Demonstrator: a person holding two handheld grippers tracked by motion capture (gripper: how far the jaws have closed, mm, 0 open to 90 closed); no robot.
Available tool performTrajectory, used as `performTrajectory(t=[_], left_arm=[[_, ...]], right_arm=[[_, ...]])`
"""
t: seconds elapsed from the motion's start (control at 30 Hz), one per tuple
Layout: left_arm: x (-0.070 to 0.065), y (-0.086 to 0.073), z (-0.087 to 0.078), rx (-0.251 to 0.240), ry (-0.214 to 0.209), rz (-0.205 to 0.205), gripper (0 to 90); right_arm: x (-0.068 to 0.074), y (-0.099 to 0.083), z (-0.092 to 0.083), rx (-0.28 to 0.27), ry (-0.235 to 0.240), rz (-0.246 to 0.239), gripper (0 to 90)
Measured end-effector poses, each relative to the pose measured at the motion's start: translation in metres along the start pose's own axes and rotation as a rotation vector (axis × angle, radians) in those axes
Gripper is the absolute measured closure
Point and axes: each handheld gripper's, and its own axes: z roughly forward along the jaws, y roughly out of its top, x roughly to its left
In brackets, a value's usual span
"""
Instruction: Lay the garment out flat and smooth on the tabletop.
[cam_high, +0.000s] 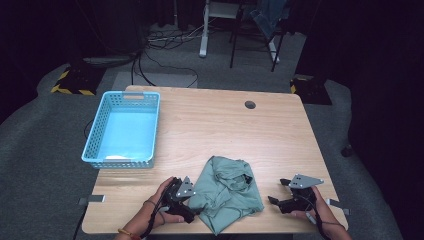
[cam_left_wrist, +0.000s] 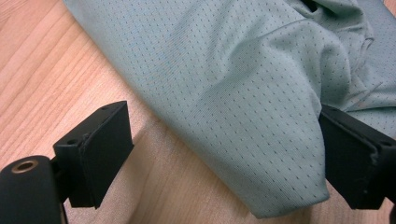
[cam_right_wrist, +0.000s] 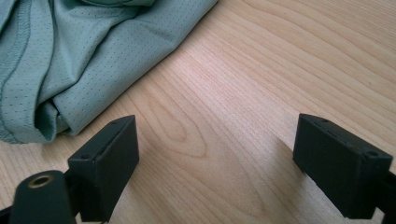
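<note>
Loosely crumpled, the green shirt (cam_high: 227, 192) is laid at the counter's (cam_high: 220, 125) near edge, its long axis running away from the person, with a fold between the left gripper's (cam_high: 192, 204) wide fingers and the right gripper's (cam_high: 278, 192) fingers wide over bare wood.
</note>
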Motion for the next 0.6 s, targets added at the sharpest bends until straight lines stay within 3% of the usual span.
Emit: performTrajectory(t=[0.27, 0.37, 0.6], left_arm=[[-0.001, 0.0, 0.0, 0.001, 0.009, -0.009, 9.8], [-0.002, 0.0, 0.0, -0.001, 0.011, -0.01, 9.8], [-0.005, -0.001, 0.0, -0.002, 0.03, -0.031, 9.9]], right_arm=[[0.001, 0.005, 0.001, 0.034, -0.011, 0.012, 15.3], [0.001, 0.008, 0.001, 0.036, -0.007, 0.006, 19.6], [0.007, 0.025, -0.004, -0.028, -0.013, -0.011, 24.9]])
